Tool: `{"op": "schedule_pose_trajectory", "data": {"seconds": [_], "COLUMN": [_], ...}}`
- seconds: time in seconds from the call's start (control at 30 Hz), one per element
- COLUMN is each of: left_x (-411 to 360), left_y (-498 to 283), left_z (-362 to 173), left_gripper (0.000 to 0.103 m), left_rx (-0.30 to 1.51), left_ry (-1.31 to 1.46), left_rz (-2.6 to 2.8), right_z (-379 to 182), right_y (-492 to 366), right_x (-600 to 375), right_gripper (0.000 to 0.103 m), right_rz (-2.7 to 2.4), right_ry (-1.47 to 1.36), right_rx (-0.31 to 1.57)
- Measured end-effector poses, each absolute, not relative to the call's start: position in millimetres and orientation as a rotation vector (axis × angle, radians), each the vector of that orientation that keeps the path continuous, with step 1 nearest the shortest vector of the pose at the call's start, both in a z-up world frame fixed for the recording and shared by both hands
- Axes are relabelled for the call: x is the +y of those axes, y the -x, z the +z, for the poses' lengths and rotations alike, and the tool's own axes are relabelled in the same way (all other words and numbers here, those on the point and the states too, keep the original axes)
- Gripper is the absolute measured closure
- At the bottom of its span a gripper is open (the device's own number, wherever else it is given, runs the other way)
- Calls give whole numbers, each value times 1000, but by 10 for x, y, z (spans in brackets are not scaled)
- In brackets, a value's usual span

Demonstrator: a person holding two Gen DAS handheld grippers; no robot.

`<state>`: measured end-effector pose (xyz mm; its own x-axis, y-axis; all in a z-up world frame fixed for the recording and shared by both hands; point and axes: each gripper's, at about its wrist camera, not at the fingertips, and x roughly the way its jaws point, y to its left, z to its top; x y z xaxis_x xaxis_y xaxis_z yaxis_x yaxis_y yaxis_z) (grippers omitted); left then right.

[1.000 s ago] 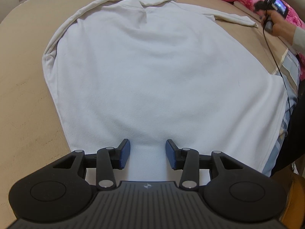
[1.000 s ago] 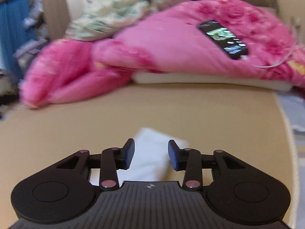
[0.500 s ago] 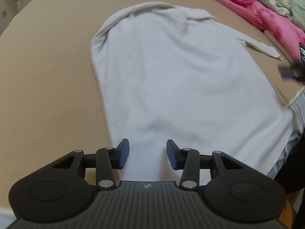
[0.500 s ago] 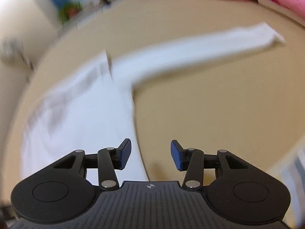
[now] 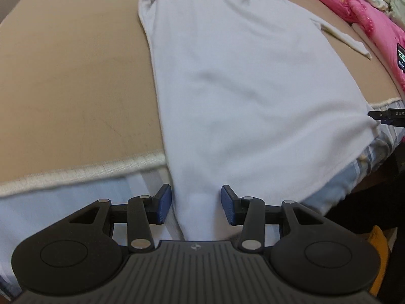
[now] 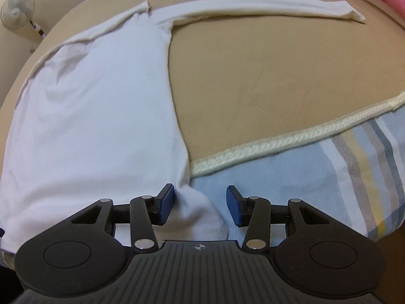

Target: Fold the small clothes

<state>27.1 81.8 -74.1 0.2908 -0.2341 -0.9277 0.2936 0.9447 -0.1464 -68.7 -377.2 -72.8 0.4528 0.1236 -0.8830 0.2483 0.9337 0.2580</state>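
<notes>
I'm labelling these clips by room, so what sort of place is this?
Most likely a bedroom: the white shirt lies on a tan mattress with a striped sheet below its edge, and pink bedding is heaped at the far side.

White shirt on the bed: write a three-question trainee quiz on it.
1. True or false: the white shirt lies spread flat on the tan mat.
2. Which part hangs over the mat's front edge: A collar, B hem, C cuff?
3. Fill in: the right tongs stand open around the shirt's hem ____.

Key: 1 true. 2 B. 3 corner; the left tongs, also open, straddle the hem too.
</notes>
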Motion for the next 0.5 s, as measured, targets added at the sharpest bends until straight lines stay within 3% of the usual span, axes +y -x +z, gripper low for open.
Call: {"op": "schedule_pose_trajectory", "data": {"seconds": [0.07,0.1,0.13,0.17,0.33,0.43,0.5], "left_x": [783,783,790,815,971,944,910], "left_y": [-230,-217,-213,-204,-120,-139,-197], "left_z": [-744,-743,-732,-699,-417,-532,-633], "left_gripper": [57,75,92,99,99,99,96], "left_rx": [1216,1207,1198,1184,1091,1151,1192], "left_ry": [-78,-86,-91,-82,42,-32,-88], "left_rz": [-359,-353,-345,-344,-427,-402,-369], "right_z": [-730,-732,-731,-704,-354,-553,-695], "right_y": [666,617,614,625,835,776,709], "right_x": [-3723,-3705,-3700,-3716,-3913,-3905,-3829], "right_gripper": [57,61,82,96,96,94,84], "right_rz": [-85,-90,-93,-88,-116,-149,-175], "right_ry": [-366,-364,-373,-400,-543,-513,-439], "right_rx": [1118,1121,1116,1103,923,1057,1153]}}
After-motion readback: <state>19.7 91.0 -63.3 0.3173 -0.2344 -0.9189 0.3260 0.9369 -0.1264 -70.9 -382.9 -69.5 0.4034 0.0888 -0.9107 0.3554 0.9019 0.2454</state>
